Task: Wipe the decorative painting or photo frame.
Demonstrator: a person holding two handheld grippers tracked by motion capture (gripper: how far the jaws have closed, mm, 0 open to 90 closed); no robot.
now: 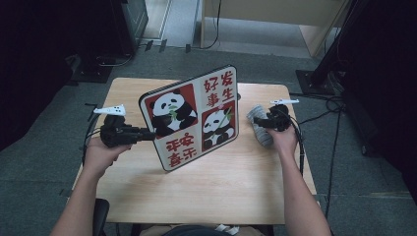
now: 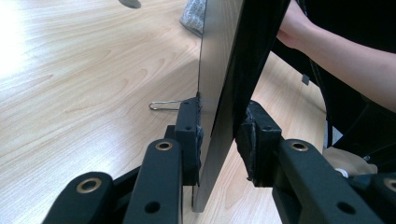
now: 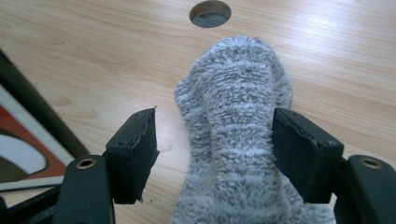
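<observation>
A recording room or lab set-up rather than a home. A small wooden worktop point(image 1: 211, 196) stands alone on grey carpet flooring point(image 1: 44, 162). Black stand bases point(image 1: 314, 81) and loose cables point(image 1: 324, 115) occupy the upper right; dark equipment point(image 1: 133, 19) fills the upper left; a pale wooden cabinet point(image 1: 275, 12) lines the top edge.

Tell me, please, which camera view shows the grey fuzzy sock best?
The right gripper view: the grey sock lies close up on the table, between the right gripper's open jaws. The high view shows it small beside the right hand. The left gripper view catches just a corner behind the panda board.
</observation>
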